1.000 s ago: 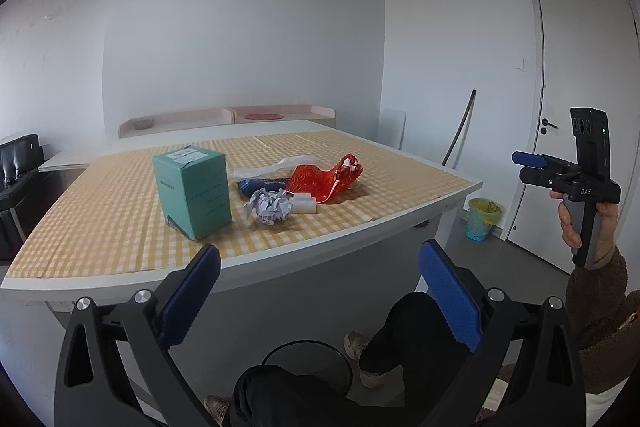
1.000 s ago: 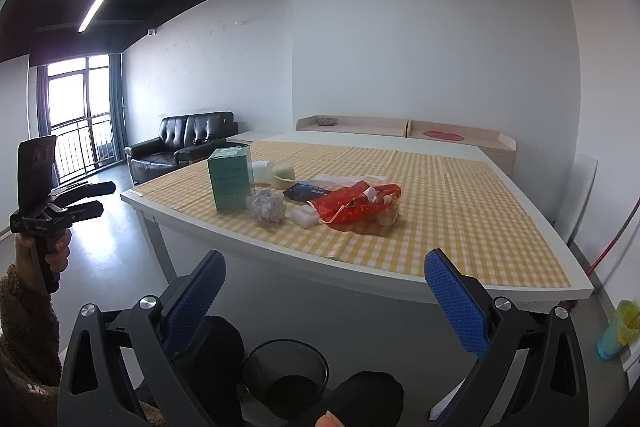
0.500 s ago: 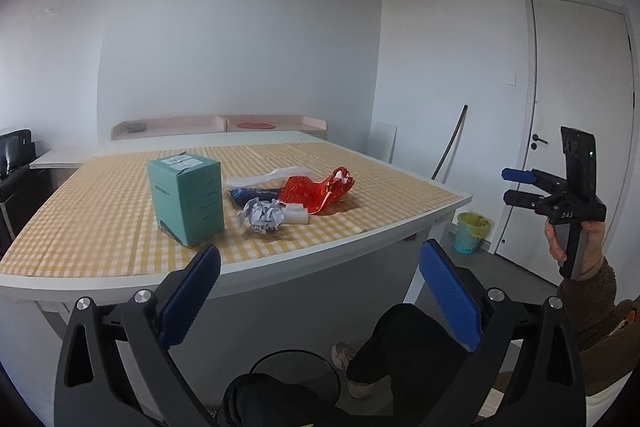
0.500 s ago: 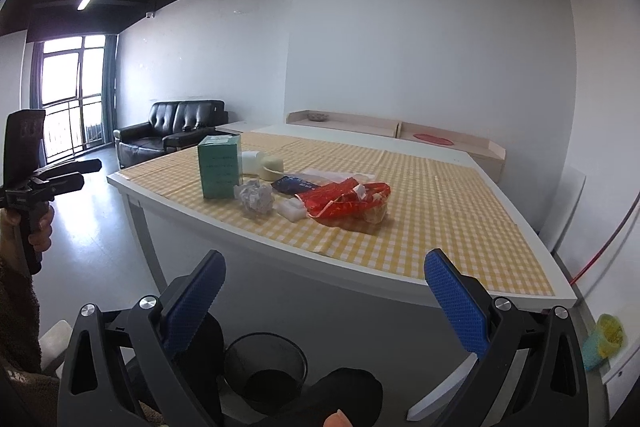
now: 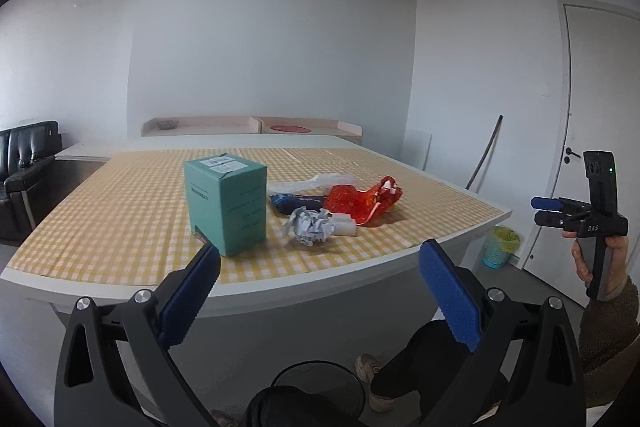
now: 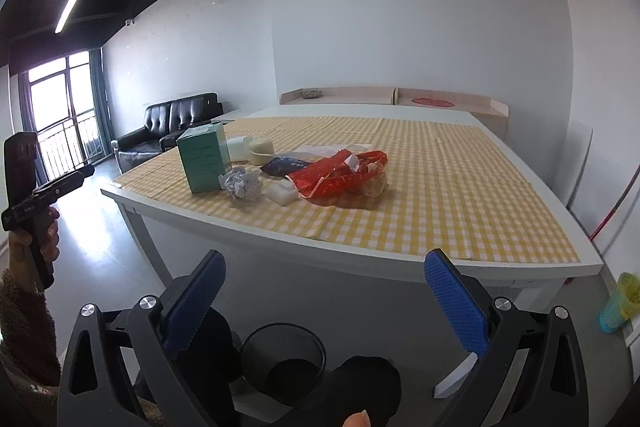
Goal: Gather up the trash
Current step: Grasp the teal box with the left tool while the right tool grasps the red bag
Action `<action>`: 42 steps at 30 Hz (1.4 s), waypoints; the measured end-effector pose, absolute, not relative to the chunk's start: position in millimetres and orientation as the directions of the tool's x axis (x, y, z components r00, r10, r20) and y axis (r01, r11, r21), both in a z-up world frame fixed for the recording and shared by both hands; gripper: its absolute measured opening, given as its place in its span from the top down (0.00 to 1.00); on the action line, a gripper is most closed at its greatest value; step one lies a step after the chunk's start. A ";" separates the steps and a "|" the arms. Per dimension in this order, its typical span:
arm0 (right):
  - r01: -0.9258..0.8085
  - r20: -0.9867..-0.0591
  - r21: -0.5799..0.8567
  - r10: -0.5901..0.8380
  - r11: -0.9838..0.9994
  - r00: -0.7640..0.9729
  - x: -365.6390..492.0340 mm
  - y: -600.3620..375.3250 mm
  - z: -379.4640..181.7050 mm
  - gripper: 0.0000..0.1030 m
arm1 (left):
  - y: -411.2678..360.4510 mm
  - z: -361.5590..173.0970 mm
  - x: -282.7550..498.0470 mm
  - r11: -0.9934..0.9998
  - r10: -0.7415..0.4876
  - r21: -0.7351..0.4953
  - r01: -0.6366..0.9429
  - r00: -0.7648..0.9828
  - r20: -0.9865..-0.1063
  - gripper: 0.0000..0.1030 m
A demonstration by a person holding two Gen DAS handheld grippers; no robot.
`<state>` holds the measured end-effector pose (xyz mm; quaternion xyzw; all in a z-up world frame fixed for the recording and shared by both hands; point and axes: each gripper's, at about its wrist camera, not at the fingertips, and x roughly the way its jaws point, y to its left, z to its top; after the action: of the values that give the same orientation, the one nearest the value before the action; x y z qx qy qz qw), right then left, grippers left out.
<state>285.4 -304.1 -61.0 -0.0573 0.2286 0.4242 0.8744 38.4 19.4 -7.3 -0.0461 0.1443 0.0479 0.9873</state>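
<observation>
Both tools hang short of the white table with its yellow-checked cloth (image 5: 120,211), well apart from the litter. The left gripper (image 5: 320,291) has its blue-padded fingers spread wide with nothing between them; the right gripper (image 6: 326,297) is likewise fully parted and empty.

The trash sits in a cluster near the table's front edge, at about twelve o'clock from both cameras. In the left wrist view the teal cardboard box (image 5: 226,201) stands upright at the cluster's nine o'clock side. Just beside it, toward three o'clock, lies the crumpled ball of white paper (image 5: 310,225), touching a small white foam-like block (image 5: 344,226). Behind these, toward twelve o'clock, are a dark blue foil wrapper (image 5: 296,202) and a crinkled red plastic bag (image 5: 360,201). A black wire-mesh waste bin (image 6: 282,359) stands on the floor under the table's near edge, at six o'clock.

The paper ball looks light and springy, so pinching across its middle should do. The red bag is probably limp and slippery; a bunched fold would hold better than a flat face. The box appears stiff, best taken across its narrower sides.
</observation>
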 end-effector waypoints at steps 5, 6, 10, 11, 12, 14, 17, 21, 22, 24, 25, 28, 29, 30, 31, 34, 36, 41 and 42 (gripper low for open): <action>-0.749 -0.470 0.112 0.699 0.653 0.540 305.3 -291.6 -64.6 0.02 | 29.9 -8.8 65.1 0.985 0.156 -0.016 -0.171 0.931 -0.331 0.04; -0.746 -0.472 0.109 0.695 0.657 0.543 309.1 -288.5 -64.3 0.02 | 32.2 -9.0 71.1 0.984 0.167 -0.006 -0.180 0.926 -0.338 0.04; -0.748 -0.497 0.113 0.689 0.654 0.528 332.2 -270.1 -64.9 0.02 | 47.4 -13.8 94.4 0.976 0.198 -0.010 -0.216 0.912 -0.358 0.04; -0.748 -0.503 0.108 0.684 0.655 0.528 338.2 -265.2 -65.1 0.02 | 50.8 -16.1 99.9 0.975 0.205 -0.010 -0.223 0.910 -0.360 0.04; -0.747 -0.507 0.103 0.681 0.657 0.529 342.7 -262.1 -65.0 0.02 | 55.8 -18.4 106.0 0.972 0.216 -0.012 -0.235 0.909 -0.358 0.04; -0.747 -0.521 0.103 0.675 0.657 0.522 357.7 -250.1 -65.9 0.02 | 64.6 -22.1 116.1 0.965 0.237 -0.025 -0.261 0.909 -0.343 0.04; -0.759 -0.538 0.114 0.682 0.641 0.495 378.6 -232.7 -68.5 0.02 | 74.9 -24.7 129.4 0.954 0.273 -0.041 -0.297 0.918 -0.288 0.04; -0.769 -0.551 0.114 0.684 0.629 0.478 396.8 -213.7 -72.7 0.02 | 82.3 -26.1 151.6 0.928 0.353 -0.010 -0.371 0.889 -0.291 0.04; -0.771 -0.554 0.113 0.684 0.627 0.475 401.7 -208.8 -74.1 0.02 | 83.9 -27.2 159.2 0.924 0.364 -0.003 -0.383 0.881 -0.301 0.04; -0.776 -0.561 0.113 0.684 0.621 0.465 410.9 -201.2 -76.7 0.02 | 86.0 -28.3 169.9 0.914 0.388 0.006 -0.406 0.868 -0.310 0.04; -0.777 -0.565 0.117 0.685 0.618 0.460 415.5 -199.5 -77.8 0.02 | 85.5 -28.8 176.1 0.906 0.406 0.015 -0.422 0.860 -0.310 0.04; -0.776 -0.580 0.135 0.684 0.616 0.442 430.7 -188.0 -81.9 0.02 | 82.1 -31.3 191.0 0.881 0.459 0.037 -0.472 0.830 -0.317 0.04; -0.775 -0.582 0.140 0.685 0.616 0.439 434.3 -185.3 -82.8 0.02 | 80.0 -32.8 198.2 0.874 0.470 0.041 -0.485 0.821 -0.324 0.04; -0.776 -0.584 0.144 0.686 0.614 0.434 437.5 -182.0 -83.5 0.02 | 78.4 -34.2 201.9 0.872 0.473 0.042 -0.487 0.818 -0.326 0.04; -0.780 -0.584 0.149 0.691 0.607 0.426 440.5 -178.5 -84.1 0.02 | 76.0 -35.7 206.8 0.870 0.477 0.042 -0.492 0.815 -0.328 0.04; -0.793 -0.585 0.152 0.701 0.590 0.409 446.7 -173.6 -85.5 0.02 | 66.8 -41.5 224.8 0.845 0.519 0.059 -0.531 0.789 -0.330 0.04; -0.801 -0.587 0.148 0.703 0.580 0.400 452.7 -168.8 -86.0 0.02 | 65.1 -46.1 236.6 0.817 0.555 0.052 -0.574 0.758 -0.342 0.04; -0.804 -0.600 0.152 0.700 0.575 0.387 472.2 -154.7 -86.4 0.02 | 62.9 -55.4 259.4 0.725 0.654 0.037 -0.688 0.670 -0.350 0.04; -0.802 -0.602 0.153 0.698 0.578 0.388 477.1 -151.2 -86.7 0.02 | 63.3 -56.9 263.2 0.713 0.662 0.029 -0.701 0.659 -0.357 0.04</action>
<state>477.1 -151.2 -86.7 -0.0815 0.3187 0.4523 0.8290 263.2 63.3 -56.9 -0.0559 0.1736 0.3749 0.9090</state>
